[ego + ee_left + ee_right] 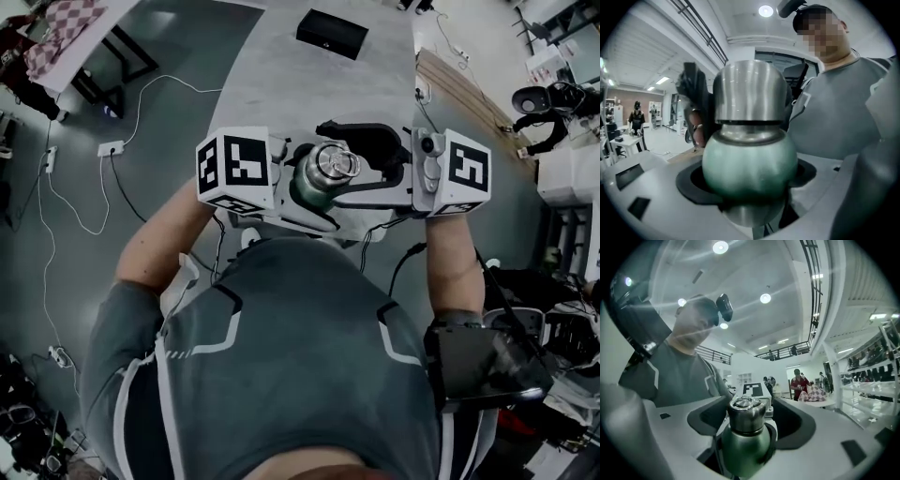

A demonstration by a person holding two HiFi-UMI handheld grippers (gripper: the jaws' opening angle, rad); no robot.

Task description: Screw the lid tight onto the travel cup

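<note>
Travel cup (314, 186), green with a steel lid (335, 164), is held up in front of the person's chest, above the near edge of a grey table (281, 75). The left gripper (749, 187) is clamped on its green body. The right gripper (750, 422) stands with its jaws wide apart on either side of the lid, not pressing on it.

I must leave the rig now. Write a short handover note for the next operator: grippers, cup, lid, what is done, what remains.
Left hand-held gripper: shut on the travel cup at its green body, holding it upright in the air.
Right hand-held gripper: open, jaws on either side of the steel lid, not pressing it.
Done: the lid sits on the cup.
Left: tightness cannot be seen; probably close on the lid and twist until firm.
</note>
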